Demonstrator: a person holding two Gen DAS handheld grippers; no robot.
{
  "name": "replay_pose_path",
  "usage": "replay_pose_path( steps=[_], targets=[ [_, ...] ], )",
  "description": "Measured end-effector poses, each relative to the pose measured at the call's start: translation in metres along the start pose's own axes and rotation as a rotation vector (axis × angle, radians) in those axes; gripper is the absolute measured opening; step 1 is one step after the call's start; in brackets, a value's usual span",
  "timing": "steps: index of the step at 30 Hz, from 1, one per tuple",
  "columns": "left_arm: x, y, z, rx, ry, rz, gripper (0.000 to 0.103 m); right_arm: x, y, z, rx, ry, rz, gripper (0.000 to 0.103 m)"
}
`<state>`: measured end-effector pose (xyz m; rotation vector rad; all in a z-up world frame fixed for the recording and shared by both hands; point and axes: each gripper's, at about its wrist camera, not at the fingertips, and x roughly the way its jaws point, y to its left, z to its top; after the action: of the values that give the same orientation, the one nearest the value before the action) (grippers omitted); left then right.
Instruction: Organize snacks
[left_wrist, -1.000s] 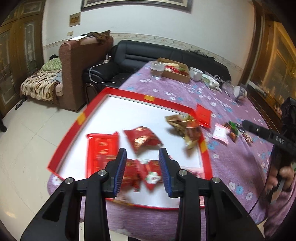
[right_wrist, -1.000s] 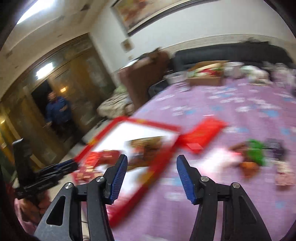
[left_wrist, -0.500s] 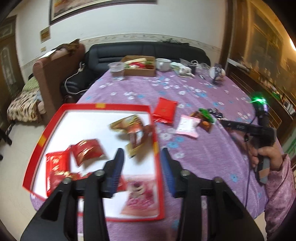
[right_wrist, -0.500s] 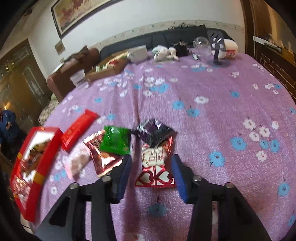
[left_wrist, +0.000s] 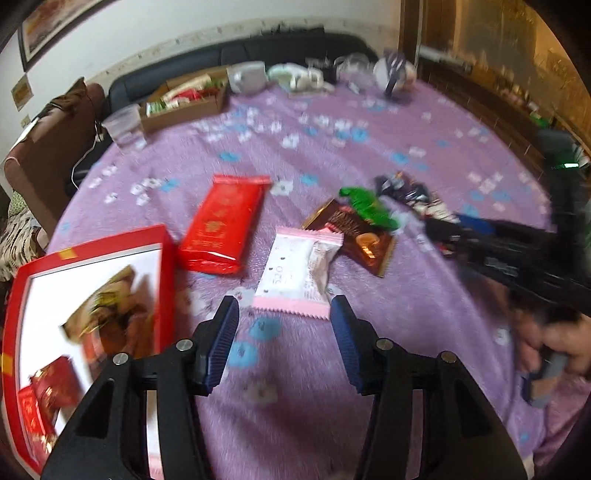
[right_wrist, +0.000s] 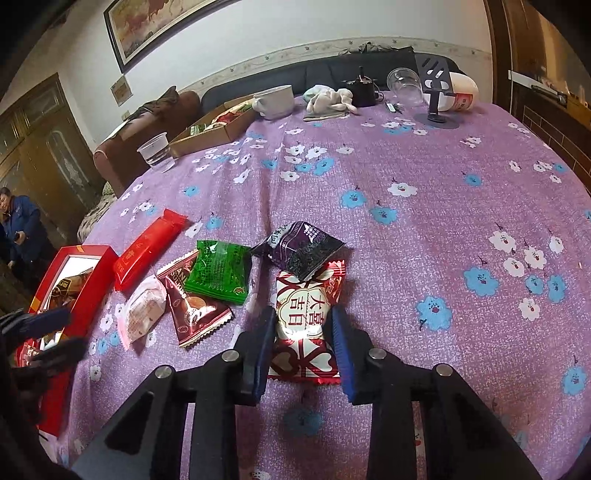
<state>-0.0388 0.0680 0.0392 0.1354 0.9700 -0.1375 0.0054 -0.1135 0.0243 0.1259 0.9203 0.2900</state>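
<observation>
Mid-pickup — right claw (right_wrist: 299, 343) narrowed around the red-and-white packet (right_wrist: 308, 321), left claw (left_wrist: 284, 325) wide and empty; next, lifting it toward the red tray (right_wrist: 92, 273).

bare purple cloth (right_wrist: 424, 229) ahead, packets (right_wrist: 218, 271) crowding left, red tray (left_wrist: 168, 280) beyond

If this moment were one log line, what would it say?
left gripper: open, near pink packet | right gripper: jaws straddling red-white packet

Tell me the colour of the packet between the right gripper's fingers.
Red and white packet, clearest in the right wrist view.
</observation>
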Motion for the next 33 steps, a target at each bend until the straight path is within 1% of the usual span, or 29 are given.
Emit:
replay_pose_path(
  steps=[6, 8, 14, 18, 21, 25, 26, 28, 30, 31, 33],
  targets=[
    [0.031, -0.003, 0.009, -0.003, 0.073, -0.029, 0.050, 0.000, -0.001, 0.000, 0.005, 0.005, 0.004, 0.032],
    [0.033, -0.002, 0.013, -0.012, 0.071, -0.046, 0.050, 0.000, -0.001, 0.000, 0.010, 0.007, 0.008, 0.032],
    [0.038, -0.009, 0.020, 0.016, 0.072, -0.070, 0.050, -0.001, -0.002, 0.000, 0.011, 0.008, 0.010, 0.033],
    [0.040, -0.011, 0.026, 0.003, 0.072, -0.109, 0.050, -0.001, -0.002, 0.000, 0.011, 0.008, 0.009, 0.033],
    [0.036, -0.011, 0.031, 0.004, 0.047, -0.118, 0.050, 0.000, -0.001, 0.000, 0.011, 0.008, 0.009, 0.033],
    [0.041, -0.016, 0.036, 0.035, 0.054, -0.096, 0.050, -0.001, -0.002, 0.000, 0.008, 0.008, 0.006, 0.033],
    [0.043, -0.017, 0.037, 0.039, 0.055, -0.091, 0.051, -0.001, -0.002, 0.000, 0.009, 0.008, 0.008, 0.033],
    [0.049, -0.017, 0.036, 0.038, 0.072, -0.084, 0.052, -0.001, -0.001, 0.000, 0.011, 0.008, 0.009, 0.033],
    [0.048, -0.020, 0.034, 0.054, 0.046, -0.081, 0.051, -0.001, -0.001, 0.000, 0.010, 0.008, 0.008, 0.033],
    [0.048, -0.021, 0.034, 0.056, 0.045, -0.082, 0.051, -0.001, -0.002, 0.000, 0.011, 0.007, 0.008, 0.033],
    [0.047, -0.020, 0.033, 0.048, 0.037, -0.093, 0.043, -0.001, -0.001, 0.000, 0.007, 0.008, 0.007, 0.033]
  ],
)
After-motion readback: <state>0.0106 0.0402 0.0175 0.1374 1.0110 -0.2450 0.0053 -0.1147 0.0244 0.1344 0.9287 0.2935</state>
